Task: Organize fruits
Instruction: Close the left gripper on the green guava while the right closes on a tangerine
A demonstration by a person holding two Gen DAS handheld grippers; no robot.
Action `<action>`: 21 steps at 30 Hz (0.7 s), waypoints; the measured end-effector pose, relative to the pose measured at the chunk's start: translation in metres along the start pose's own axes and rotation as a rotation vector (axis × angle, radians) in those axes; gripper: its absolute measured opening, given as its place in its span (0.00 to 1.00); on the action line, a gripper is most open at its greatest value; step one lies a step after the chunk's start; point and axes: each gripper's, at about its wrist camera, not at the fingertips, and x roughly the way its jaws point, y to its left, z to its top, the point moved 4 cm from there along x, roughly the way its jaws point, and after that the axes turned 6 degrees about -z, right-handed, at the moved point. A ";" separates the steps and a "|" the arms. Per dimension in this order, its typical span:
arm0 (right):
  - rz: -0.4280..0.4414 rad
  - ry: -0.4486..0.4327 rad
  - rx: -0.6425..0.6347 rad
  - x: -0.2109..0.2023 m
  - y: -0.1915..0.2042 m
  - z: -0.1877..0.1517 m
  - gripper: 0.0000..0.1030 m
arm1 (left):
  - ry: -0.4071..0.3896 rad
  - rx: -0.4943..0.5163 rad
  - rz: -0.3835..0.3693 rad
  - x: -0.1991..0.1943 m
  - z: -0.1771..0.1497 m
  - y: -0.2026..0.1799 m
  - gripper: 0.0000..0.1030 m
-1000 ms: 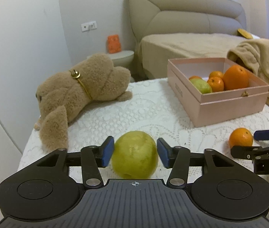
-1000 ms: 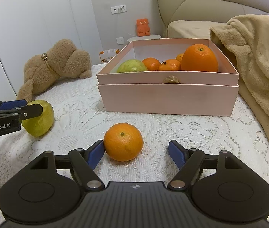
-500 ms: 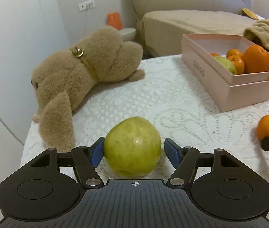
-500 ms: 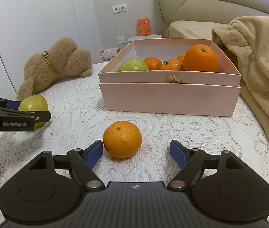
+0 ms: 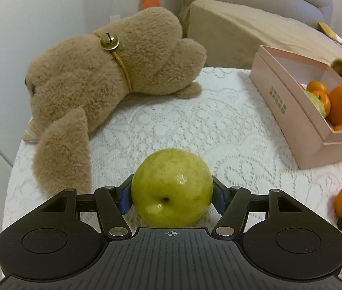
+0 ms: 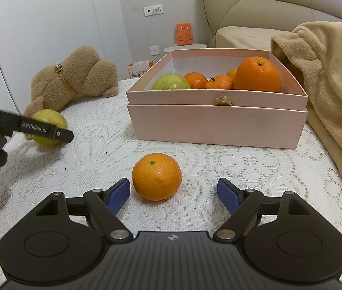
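The left tool is closing its jaws on the green guava, both blue pads against its sides. The right tool is opening wider, with the loose orange just ahead of its left pad on the lace-covered worktop. Beyond it sits the pink box of fruit.

A home bedroom; a padded headboard, a fleece blanket, a plush toy beside it.
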 end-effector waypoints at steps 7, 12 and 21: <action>0.000 0.000 0.000 0.000 0.000 0.000 0.78 | -0.099 0.040 -0.040 -0.021 -0.015 -0.025 0.65; 0.000 0.000 0.000 0.000 0.000 0.000 0.78 | -0.096 0.069 -0.201 -0.037 -0.042 -0.063 0.65; 0.000 0.001 -0.007 0.001 0.001 0.000 0.80 | -0.046 0.143 -0.249 -0.043 -0.061 -0.081 0.65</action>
